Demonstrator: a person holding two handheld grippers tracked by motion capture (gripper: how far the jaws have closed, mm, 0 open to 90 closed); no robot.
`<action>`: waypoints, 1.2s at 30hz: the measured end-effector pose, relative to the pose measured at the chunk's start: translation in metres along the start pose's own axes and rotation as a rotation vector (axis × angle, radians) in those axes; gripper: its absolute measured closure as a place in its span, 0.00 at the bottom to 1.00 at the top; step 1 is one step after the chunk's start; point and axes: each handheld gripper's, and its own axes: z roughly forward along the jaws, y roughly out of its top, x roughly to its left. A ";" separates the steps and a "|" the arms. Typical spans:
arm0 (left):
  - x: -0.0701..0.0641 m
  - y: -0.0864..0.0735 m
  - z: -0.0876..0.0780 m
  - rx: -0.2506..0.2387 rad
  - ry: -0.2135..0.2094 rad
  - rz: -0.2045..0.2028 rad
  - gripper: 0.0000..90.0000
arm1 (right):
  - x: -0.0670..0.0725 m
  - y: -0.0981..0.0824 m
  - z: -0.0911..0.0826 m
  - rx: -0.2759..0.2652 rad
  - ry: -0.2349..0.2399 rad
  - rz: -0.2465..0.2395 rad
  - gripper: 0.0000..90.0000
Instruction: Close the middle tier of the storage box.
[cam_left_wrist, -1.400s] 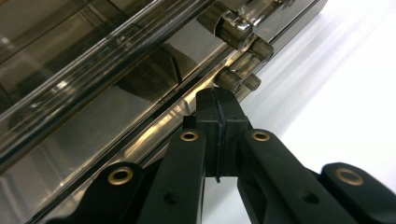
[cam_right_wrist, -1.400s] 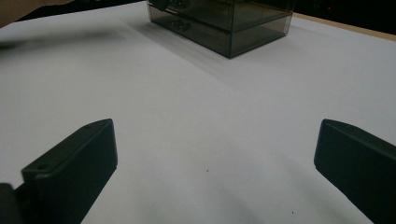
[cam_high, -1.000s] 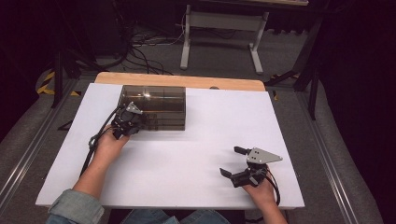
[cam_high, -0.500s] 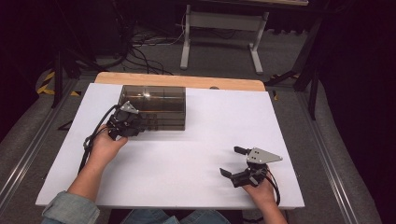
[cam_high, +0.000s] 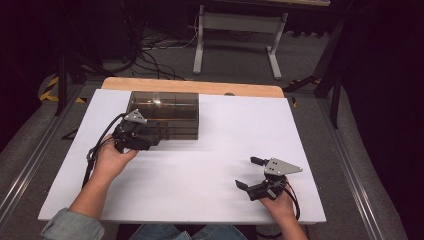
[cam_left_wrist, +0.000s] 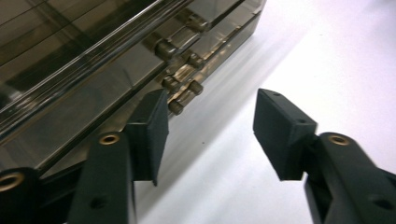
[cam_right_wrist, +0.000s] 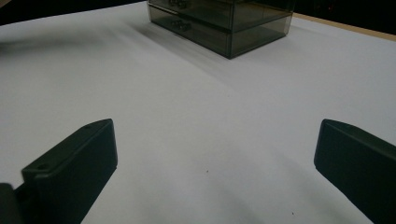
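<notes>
There is one white table. On it sits one box, dark and see-through, near the far left part of the table. The box has drawers in front, and the left gripper view shows small round knobs on them, about six, close together.

There are two claws, one in each hand. The left claw is right at the front of the box, at its left corner. Its two black jaws are apart and hold nothing. In the left gripper view, one jaw is just beside the lowest knob, and the other jaw is out over the bare table.

The right claw is well apart from the box, near the front right part of the table. Its two jaws are spread wide and hold nothing.
</notes>
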 end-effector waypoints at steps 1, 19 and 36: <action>-0.001 0.000 -0.001 -0.007 -0.003 0.005 0.45 | 0.000 0.000 0.000 -0.003 0.001 -0.002 0.00; -0.019 -0.028 -0.020 -0.251 -0.128 -0.010 0.00 | 0.000 0.000 0.000 -0.006 0.001 0.001 0.00; -0.027 -0.077 -0.023 -0.328 -0.119 0.034 0.00 | 0.000 0.000 0.000 -0.004 -0.001 -0.001 0.00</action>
